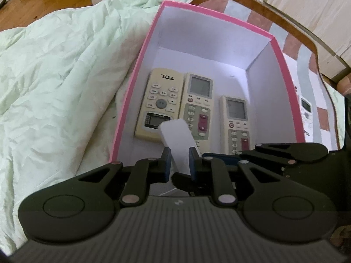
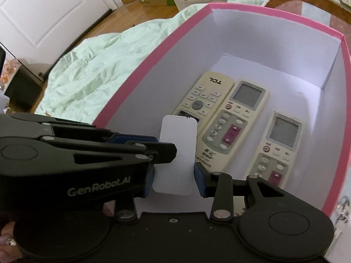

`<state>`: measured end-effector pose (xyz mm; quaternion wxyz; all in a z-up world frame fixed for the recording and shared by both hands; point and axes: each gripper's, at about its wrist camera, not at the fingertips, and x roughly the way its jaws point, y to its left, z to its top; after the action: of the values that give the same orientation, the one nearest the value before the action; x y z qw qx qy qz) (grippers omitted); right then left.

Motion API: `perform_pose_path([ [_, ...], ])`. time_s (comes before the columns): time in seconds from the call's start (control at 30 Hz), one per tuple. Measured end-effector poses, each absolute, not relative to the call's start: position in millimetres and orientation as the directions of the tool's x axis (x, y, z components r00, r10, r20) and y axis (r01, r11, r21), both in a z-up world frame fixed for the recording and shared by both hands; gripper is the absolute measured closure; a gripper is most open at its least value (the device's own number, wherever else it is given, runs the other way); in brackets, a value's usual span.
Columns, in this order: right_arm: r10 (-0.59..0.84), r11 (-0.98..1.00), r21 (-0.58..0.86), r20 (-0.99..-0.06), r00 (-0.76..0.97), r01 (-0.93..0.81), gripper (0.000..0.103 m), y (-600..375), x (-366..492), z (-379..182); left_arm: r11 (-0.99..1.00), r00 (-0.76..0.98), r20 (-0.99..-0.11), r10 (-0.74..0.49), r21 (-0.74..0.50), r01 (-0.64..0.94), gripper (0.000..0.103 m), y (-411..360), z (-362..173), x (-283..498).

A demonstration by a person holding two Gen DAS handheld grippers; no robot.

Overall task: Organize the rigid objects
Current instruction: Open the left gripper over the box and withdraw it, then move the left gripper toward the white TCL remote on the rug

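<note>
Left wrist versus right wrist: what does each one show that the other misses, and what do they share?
Only the left wrist view shows a fourth remote lying outside the pink box, to its right. Only the right wrist view shows a white door beyond the bed. Both show the box with three remotes inside, the green blanket, and the white slab held in the left tool over the box.

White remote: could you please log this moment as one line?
left gripper: shut on white remote | right gripper: flanking it, grip unclear | pink box: three remotes
</note>
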<state>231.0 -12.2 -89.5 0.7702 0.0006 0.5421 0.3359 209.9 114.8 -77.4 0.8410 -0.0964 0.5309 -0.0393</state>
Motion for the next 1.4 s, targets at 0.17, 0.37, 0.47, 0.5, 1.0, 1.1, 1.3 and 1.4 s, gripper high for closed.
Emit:
perform_pose_path([
  [0.17,0.493,0.78,0.369,-0.86,0.133,-0.506,0.058,-19,231,-85,0.97,0.42,-0.885,-0.201,-0.24,-0.04,0.085,120,-73,203],
  [0.37,0.505,0.78,0.353,-0.843,0.186,-0.517,0.051,-40,220,-69,0.965,0.406,-0.886,-0.223,-0.26,-0.038,0.082,119,-66,192],
  [0.47,0.547,0.769,0.355,-0.795,0.261,-0.532,0.051,-62,204,-46,0.963,0.43,-0.872,-0.234,-0.268,-0.018,0.081,116,-52,182],
  [0.5,0.561,0.765,0.35,-0.775,0.292,-0.54,0.05,-70,197,-38,0.963,0.44,-0.866,-0.239,-0.271,-0.009,0.08,114,-47,179],
  [1.0,0.456,0.876,0.202,-0.642,0.616,-0.438,0.05,-184,115,38,0.927,0.536,-0.757,-0.374,-0.304,0.218,0.077,40,32,136],
  [1.1,0.422,0.897,0.185,-0.632,0.651,-0.401,0.05,-197,107,44,0.918,0.54,-0.744,-0.394,-0.298,0.261,0.077,19,40,136],
  [1.3,0.368,0.916,0.116,-0.626,0.687,-0.385,0.049,-201,98,51,0.908,0.513,-0.758,-0.403,-0.259,0.331,0.07,-22,49,145],
  [1.4,0.342,0.92,0.074,-0.629,0.698,-0.384,0.048,-200,98,48,0.904,0.517,-0.757,-0.399,-0.232,0.358,0.064,-37,53,153],
])
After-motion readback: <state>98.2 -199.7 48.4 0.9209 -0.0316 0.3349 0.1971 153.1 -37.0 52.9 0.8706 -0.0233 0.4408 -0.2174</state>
